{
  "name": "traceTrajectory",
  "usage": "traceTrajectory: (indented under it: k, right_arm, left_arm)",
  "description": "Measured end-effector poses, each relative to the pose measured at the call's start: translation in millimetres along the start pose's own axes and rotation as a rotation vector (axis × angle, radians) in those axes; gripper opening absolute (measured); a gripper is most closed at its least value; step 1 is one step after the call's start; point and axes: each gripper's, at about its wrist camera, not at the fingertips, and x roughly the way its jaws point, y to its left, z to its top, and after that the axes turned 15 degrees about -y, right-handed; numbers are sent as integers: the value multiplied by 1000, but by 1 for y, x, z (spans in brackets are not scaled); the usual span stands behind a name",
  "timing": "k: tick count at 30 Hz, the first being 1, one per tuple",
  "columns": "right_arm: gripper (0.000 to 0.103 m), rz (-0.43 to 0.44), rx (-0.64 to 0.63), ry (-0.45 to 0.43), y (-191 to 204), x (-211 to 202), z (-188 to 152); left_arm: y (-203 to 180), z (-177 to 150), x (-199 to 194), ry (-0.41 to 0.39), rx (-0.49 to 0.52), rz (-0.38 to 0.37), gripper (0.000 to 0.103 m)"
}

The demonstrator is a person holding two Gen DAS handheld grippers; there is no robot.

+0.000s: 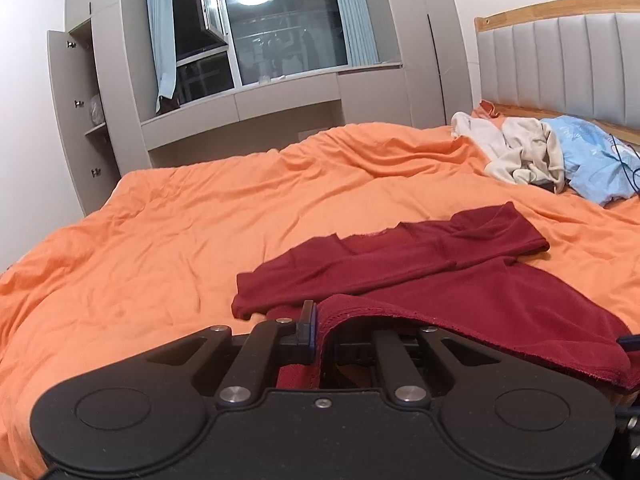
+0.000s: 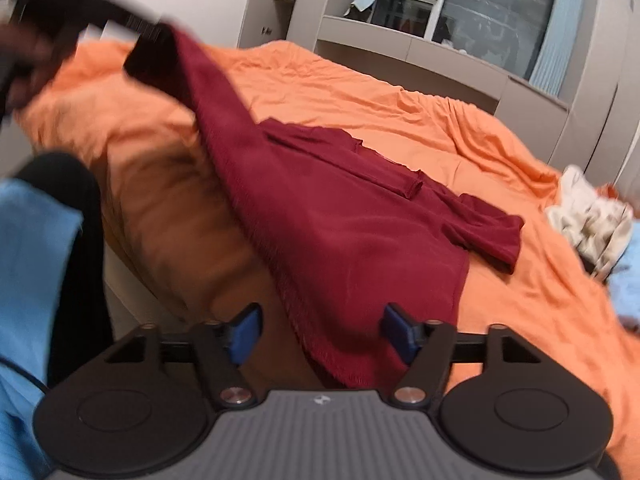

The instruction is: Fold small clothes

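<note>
A dark red garment lies spread on the orange bedcover, one sleeve folded across it. My left gripper is shut on the garment's near hem, and the cloth drapes over its right finger. In the right wrist view the same garment rises from the bed to a lifted corner at the upper left, where the blurred left gripper holds it. My right gripper stands open at the bed's near edge. The red hem runs between its blue pads and neither pad presses on it.
A heap of cream clothes and a light blue cloth lie by the padded headboard. Grey wardrobes and a dark window stand beyond the bed. A person's blue sleeve fills the left of the right wrist view.
</note>
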Motion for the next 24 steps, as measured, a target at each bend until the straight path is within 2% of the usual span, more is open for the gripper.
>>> traceTrajectory:
  k: [2, 5, 7, 8, 9, 12, 16, 20, 24]
  right_arm:
    - [70, -56, -70, 9, 7, 1, -4]
    - [40, -146, -149, 3, 13, -3, -8]
    - [25, -184, -139, -40, 10, -12, -8]
    - [12, -205, -129, -69, 8, -18, -7]
    - [7, -227, -123, -96, 7, -24, -5]
    - [6, -272, -91, -169, -4, -44, 3]
    - [6, -273, -40, -238, -21, -66, 21]
    - [6, -245, 15, -252, -47, -61, 45]
    - [6, -232, 36, -269, -80, -38, 71]
  left_arm:
    - [1, 4, 0, -8, -6, 0, 7]
    - [3, 8, -3, -16, -9, 6, 7]
    - [5, 7, -7, -19, -16, 9, 6]
    - [6, 6, -9, -22, -21, 10, 6]
    - [6, 5, -12, -27, -27, 14, 6]
    - [7, -1, -22, -33, -44, 19, 5]
    - [6, -1, -38, -34, -38, 5, 5]
    - [9, 12, -33, -25, -17, -12, 5]
    - [17, 38, -4, -14, -1, -40, 6]
